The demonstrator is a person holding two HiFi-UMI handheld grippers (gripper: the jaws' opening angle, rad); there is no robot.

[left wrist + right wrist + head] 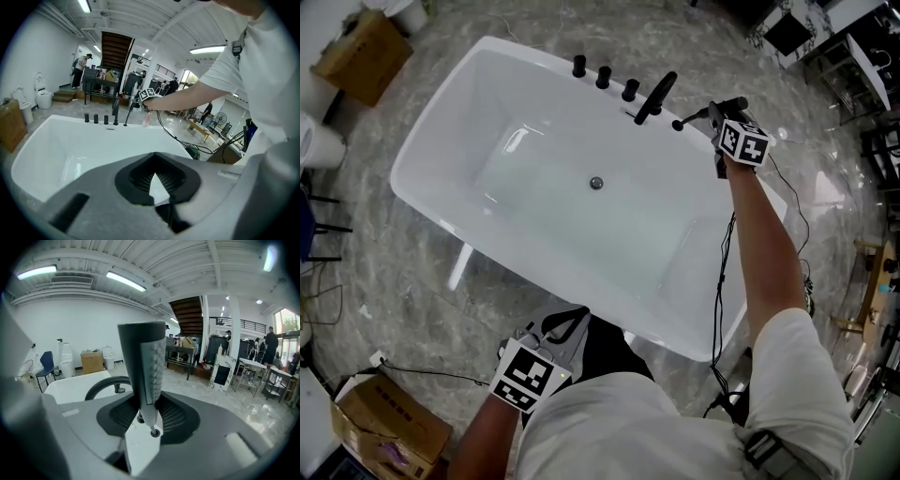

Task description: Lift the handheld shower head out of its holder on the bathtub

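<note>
Status: lift looks essentially done. Right gripper (722, 113) is at about 1:30 in the head view, just off the far corner of the bathtub (420, 155). Its jaws are clamped on the black shower head (705, 113).

- Right gripper view: the pads sit on either side of the wand's lower stem, with the shower head (143, 363) upright between them and the nozzle strip facing right. The grip is narrow and looks firm. The stem's bottom end shows free at 6 o'clock of the wand, with nothing socketed round it.
- Holder: can't pick it out in any view. By my read the wand is clear of it and held above the rim, to the 3 o'clock side of the spout (656, 96). The three knobs (603, 77) run on toward 9 o'clock from there.
- Hose: can't tell it from the gripper cables hanging along the arm, so slack is unknown.
- Left gripper (567, 323) is at 6:30 in the head view, near the person's body on the near side of the tub. Its jaws meet at the tips with nothing between them, so it's idle.

Remaining: at most a little more clearance. Main risk is the wand twisting in a grip that low on the stem.
</note>
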